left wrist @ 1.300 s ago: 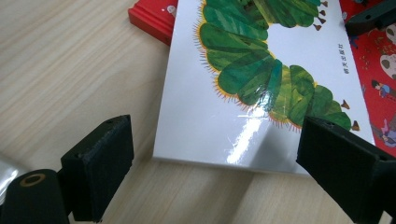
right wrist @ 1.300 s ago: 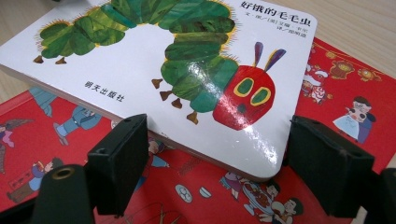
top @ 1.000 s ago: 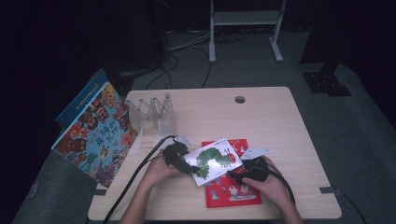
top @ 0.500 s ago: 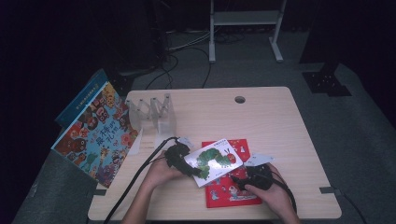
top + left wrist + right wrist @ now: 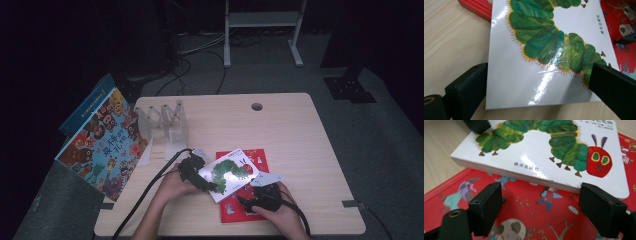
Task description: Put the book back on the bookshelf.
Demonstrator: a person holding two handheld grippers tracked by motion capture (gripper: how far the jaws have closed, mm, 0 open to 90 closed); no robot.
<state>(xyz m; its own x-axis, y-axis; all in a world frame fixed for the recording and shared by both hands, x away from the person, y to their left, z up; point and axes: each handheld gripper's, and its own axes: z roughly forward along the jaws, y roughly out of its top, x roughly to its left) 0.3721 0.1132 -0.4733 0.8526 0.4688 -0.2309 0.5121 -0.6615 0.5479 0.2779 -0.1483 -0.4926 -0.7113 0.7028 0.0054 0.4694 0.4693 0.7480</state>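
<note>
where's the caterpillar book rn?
In the high view the caterpillar book lies near the table's front edge, stacked on the red book, between the left claw and the right claw.

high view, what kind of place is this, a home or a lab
Probably a lab or recording studio, not a home: a lone wooden table stands in a dark room, cables trail over the grey floor, and a metal stand sits behind. Picture books and a clear rack look like props.
</note>
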